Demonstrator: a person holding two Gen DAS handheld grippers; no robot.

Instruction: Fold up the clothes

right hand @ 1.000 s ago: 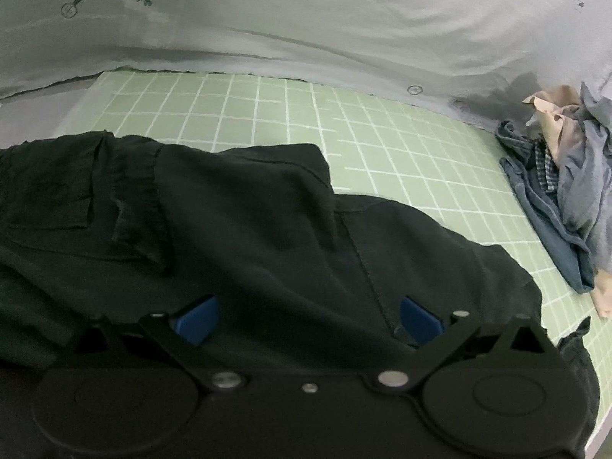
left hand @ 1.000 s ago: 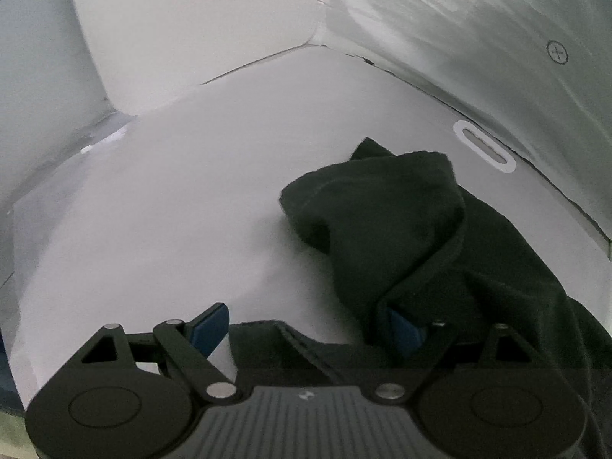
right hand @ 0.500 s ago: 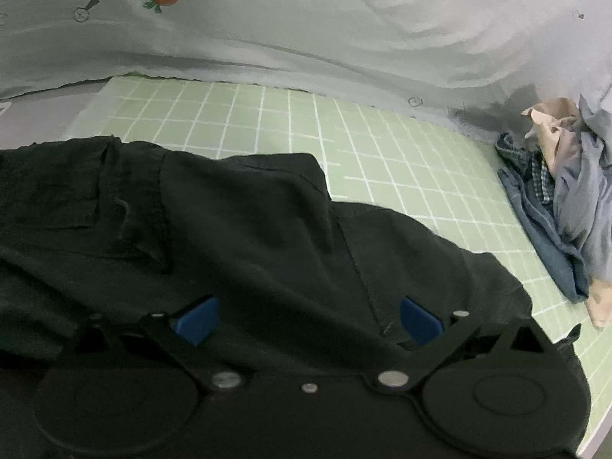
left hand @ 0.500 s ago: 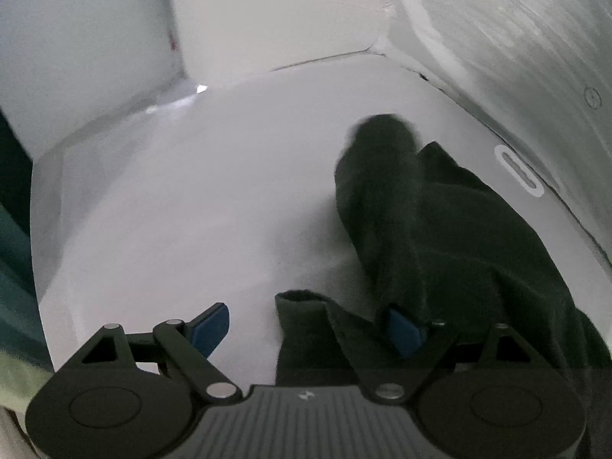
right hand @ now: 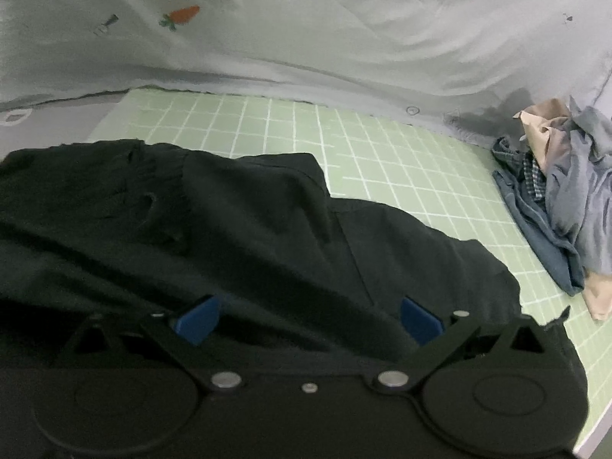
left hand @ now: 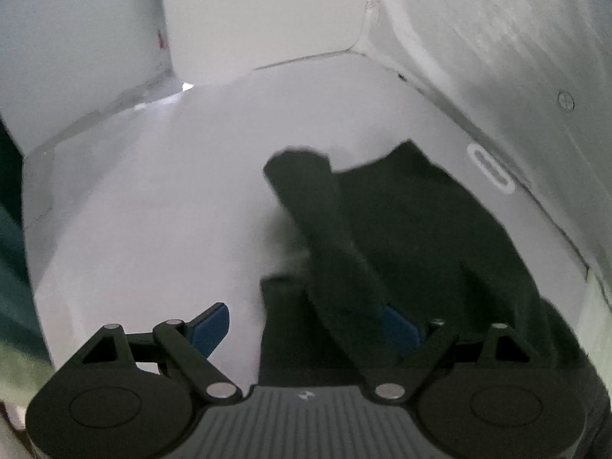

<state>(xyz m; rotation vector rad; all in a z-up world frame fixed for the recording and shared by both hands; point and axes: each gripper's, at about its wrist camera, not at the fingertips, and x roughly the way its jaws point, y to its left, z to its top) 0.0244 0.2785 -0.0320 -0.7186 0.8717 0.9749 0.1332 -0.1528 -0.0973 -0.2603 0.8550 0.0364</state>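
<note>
Since a second ago the dark sleeve [left hand: 325,229] has swung from a crumpled heap into a long strip reaching up the white board [left hand: 153,210]. The left gripper [left hand: 306,325] stands wide open, cloth lying between its blue pads but not pinched. The right gripper [right hand: 306,317] is also spread wide over the black garment [right hand: 248,229], which lies on the green grid mat [right hand: 382,153], well apart from a pile of clothes [right hand: 566,191].
</note>
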